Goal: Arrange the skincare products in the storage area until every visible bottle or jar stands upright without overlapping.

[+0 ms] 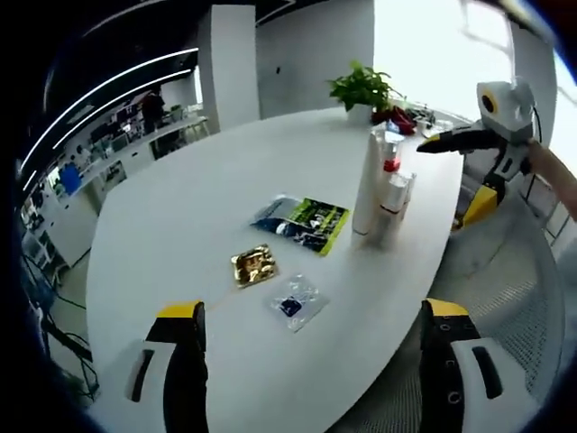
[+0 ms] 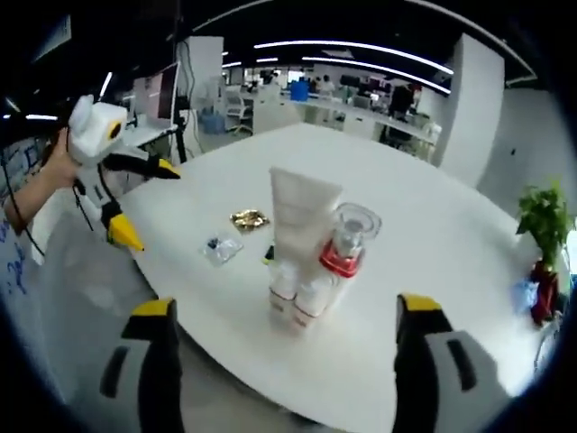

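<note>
Left gripper (image 1: 311, 338): jaws wide, holding nothing, hovering over the near edge of the white table (image 1: 207, 198).
Right gripper (image 2: 284, 334): jaws wide, holding nothing, facing the products from just off the table's edge.
Skincare products: white tube (image 2: 297, 221), clear-capped bottle with red collar (image 2: 345, 242) and small white bottles (image 2: 302, 298) stand upright, clustered and touching, near the table edge.
Sachets: green packet (image 1: 302, 221), gold packet (image 1: 253, 265), clear packet (image 1: 296, 303) lie flat, left of the cluster.
Far end: potted plant (image 1: 362, 88).
</note>
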The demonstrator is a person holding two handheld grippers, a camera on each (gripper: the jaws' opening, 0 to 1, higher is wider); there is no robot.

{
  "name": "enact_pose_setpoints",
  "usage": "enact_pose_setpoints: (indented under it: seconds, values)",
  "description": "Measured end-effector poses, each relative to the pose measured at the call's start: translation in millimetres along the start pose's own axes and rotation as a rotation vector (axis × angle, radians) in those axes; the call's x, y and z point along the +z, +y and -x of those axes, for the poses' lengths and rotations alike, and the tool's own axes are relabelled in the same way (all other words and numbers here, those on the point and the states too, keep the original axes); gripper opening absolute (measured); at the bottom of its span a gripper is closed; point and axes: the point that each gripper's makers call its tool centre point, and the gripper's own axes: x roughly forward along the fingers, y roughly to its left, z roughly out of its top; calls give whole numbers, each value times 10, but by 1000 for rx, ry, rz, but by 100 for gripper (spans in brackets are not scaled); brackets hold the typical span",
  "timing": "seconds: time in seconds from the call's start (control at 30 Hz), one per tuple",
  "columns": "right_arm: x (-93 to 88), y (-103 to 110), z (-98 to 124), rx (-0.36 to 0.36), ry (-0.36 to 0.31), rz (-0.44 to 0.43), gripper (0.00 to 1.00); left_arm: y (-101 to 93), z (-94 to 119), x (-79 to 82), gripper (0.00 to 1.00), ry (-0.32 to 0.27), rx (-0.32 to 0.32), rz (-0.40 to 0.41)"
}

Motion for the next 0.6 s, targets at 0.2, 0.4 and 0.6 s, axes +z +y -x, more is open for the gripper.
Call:
enact_pose_setpoints:
  seconds: [0.2, 0.4, 0.6]
  values:
    - [45, 9, 17, -55, -3, -28, 100, 104, -90, -64, 97, 15, -72, -81]
    - [63, 47, 10, -98, -1, -44, 100, 204, -160, -95, 97, 21, -127, -148]
    - [113, 78, 64, -129, -2, -54, 100, 250, -314, -102, 97, 38, -190, -206]
